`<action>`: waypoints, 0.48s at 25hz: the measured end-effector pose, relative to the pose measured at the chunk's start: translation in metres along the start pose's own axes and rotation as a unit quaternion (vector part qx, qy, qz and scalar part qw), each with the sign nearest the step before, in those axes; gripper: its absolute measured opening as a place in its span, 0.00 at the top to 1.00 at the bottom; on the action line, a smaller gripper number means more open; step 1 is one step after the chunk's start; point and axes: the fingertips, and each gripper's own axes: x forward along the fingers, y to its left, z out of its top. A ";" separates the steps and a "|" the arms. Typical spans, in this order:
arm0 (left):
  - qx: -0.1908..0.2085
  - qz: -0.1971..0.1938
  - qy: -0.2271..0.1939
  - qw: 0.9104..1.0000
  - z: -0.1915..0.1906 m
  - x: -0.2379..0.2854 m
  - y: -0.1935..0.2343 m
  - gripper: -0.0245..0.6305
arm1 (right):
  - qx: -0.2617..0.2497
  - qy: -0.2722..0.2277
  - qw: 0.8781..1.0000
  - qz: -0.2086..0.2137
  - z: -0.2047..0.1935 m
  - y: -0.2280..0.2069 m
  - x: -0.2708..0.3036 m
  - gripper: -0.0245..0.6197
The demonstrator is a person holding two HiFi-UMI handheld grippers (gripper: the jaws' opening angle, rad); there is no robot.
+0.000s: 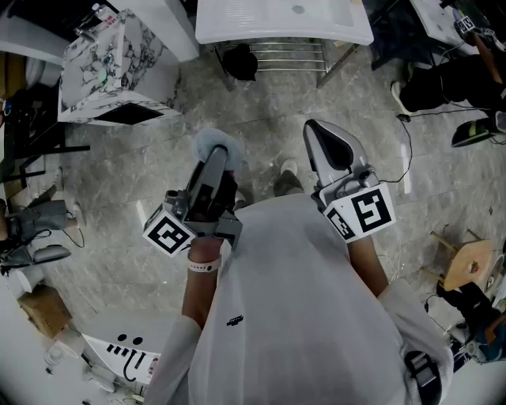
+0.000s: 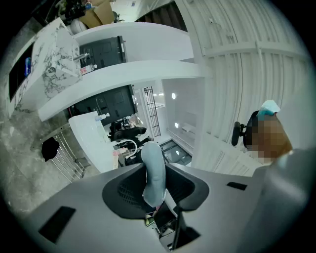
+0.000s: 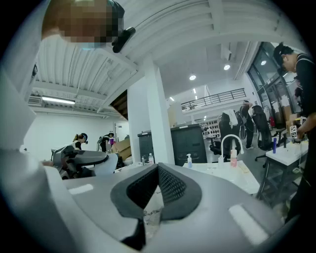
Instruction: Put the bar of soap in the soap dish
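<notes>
Both grippers are held out in front of the person's white shirt [image 1: 308, 300], above the grey stone floor [image 1: 118, 174].

Left gripper [image 1: 213, 162]: the jaws are closed on the soap [image 2: 154, 170]. In the left gripper view the pale blue bar is seen on edge between the two black pads. It is pinched at its near end, and its far end juts past the jaw tips. In the head view the soap [image 1: 215, 145] is seen only as a pale, blurred patch at the far tip of this gripper. The marker cube [image 1: 168, 232] is at the near end, just beyond the wrist.

Right gripper [image 1: 318, 133]: the jaws are pressed together. In the right gripper view [image 3: 157, 170] the pads meet at their far tips and nothing is seen between them. Its marker cube [image 1: 362, 212] is at the near end.

A white sink [image 1: 285, 20] is noted at the far edge of the head view, with a metal rack [image 1: 277, 55] under it. A marbled cabinet [image 1: 111, 67] stands far left. Sink and cabinet are both well apart from the grippers. In the right gripper view a faucet [image 3: 231, 143] is seen on a white counter [image 3: 222, 173], far right.
</notes>
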 end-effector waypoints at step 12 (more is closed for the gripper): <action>0.002 0.009 -0.002 1.000 -0.056 0.109 -0.007 0.78 | 0.012 -0.017 1.000 -0.001 0.015 -0.128 -0.021 0.95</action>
